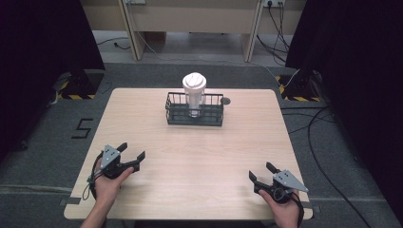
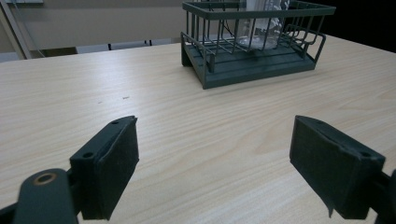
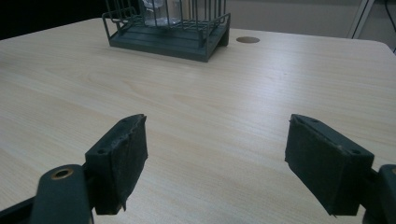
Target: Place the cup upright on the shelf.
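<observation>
Both claws rest released on the near desk (image 1: 190,152): left claw (image 1: 132,151) near left, right claw (image 1: 260,172) near right, the cup (image 1: 194,92) upright in the far wire basket (image 1: 171,114)

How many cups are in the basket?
1. The cup with a white lid stands upright inside the dark wire basket at the table's far side; nothing seems hidden behind it.

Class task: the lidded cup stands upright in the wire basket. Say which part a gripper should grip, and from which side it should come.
Probably grip the cup just under its white lid, coming from above or from the near side. That upper part rises clear of the basket, whose bars fence in the lower body. Either open gripper, left or right, could do it.
</observation>
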